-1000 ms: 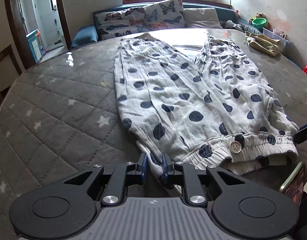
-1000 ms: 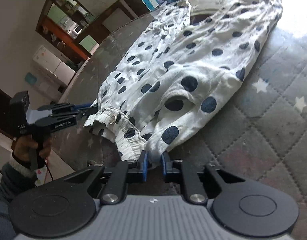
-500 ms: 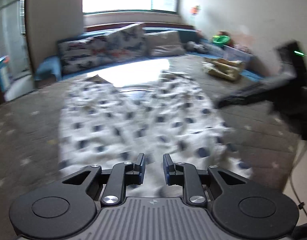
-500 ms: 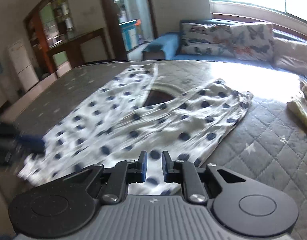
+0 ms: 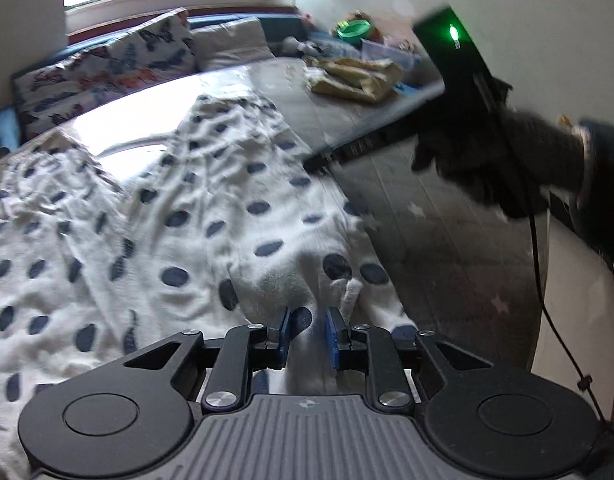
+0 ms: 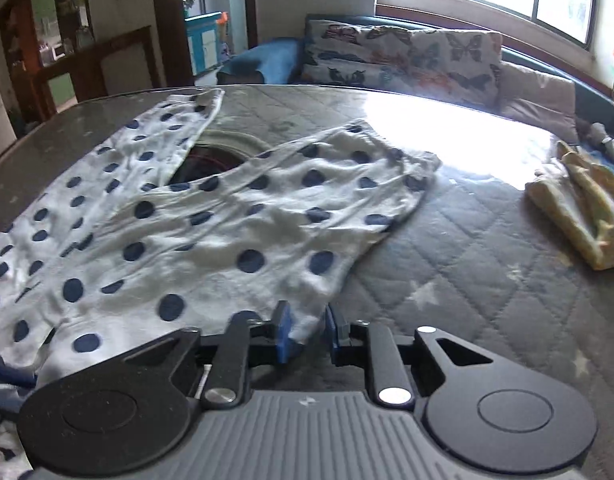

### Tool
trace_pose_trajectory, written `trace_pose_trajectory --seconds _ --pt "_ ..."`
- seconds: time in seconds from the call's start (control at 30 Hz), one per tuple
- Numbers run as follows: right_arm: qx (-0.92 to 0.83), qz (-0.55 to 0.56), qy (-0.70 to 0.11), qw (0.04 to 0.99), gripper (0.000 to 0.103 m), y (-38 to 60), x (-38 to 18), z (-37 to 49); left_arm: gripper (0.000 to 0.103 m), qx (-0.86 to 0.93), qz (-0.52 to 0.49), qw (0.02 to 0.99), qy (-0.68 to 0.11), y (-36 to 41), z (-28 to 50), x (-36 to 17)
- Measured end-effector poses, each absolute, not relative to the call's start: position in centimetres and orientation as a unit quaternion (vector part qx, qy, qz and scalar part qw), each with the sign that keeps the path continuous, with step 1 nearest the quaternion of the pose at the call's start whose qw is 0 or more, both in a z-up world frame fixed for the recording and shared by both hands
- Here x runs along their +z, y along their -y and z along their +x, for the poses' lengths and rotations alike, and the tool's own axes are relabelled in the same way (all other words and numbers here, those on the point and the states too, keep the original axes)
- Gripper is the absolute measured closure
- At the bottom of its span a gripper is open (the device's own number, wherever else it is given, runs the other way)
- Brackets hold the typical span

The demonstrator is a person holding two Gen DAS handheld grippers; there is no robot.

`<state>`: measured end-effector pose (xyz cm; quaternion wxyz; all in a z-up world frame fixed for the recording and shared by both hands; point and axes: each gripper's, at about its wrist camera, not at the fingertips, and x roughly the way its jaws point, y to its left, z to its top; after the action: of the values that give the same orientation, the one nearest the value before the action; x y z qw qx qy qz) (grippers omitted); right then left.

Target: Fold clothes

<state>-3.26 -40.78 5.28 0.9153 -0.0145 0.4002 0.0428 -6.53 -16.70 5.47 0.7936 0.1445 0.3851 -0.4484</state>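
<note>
White trousers with dark blue dots (image 5: 155, 216) lie spread on the grey quilted bed, legs pointing away; they also show in the right wrist view (image 6: 211, 224). My left gripper (image 5: 307, 338) is shut on a bunch of the trousers' waist cloth, which stands up between the blue pads. My right gripper (image 6: 307, 334) is shut on the near corner of the waist on the right side. In the left wrist view the right gripper's body (image 5: 459, 92) and gloved hand hover at upper right.
A folded yellow garment (image 6: 583, 208) lies on the bed at the right; it also shows in the left wrist view (image 5: 355, 76). Butterfly-print pillows (image 6: 407, 56) line the far edge under the window. A doorway and furniture stand at far left.
Both grippers have lifted and swung with the waist cloth pinched in them. The views turned toward the window, and the trousers have shifted on the bed.
</note>
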Motion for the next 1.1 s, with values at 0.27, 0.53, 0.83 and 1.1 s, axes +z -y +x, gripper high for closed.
trace_pose_trajectory --seconds 0.27,0.53,0.83,1.1 --pt "0.051 -0.016 -0.366 0.929 0.08 41.1 8.3 0.5 0.081 -0.456 0.14 0.796 -0.374 16.8 -6.0 6.6" --pt "0.013 -0.003 -0.396 0.918 0.077 42.3 6.1 7.2 0.079 -0.466 0.143 0.782 -0.389 18.4 -5.3 5.3" --pt "0.011 0.022 -0.394 0.919 0.07 42.7 5.8 10.7 0.076 -0.482 0.129 0.769 -0.4 18.4 -4.5 5.2" --pt "0.005 0.005 -0.398 0.917 0.065 41.8 4.5 14.0 0.074 -0.468 0.093 0.784 -0.397 15.5 -0.9 8.0"
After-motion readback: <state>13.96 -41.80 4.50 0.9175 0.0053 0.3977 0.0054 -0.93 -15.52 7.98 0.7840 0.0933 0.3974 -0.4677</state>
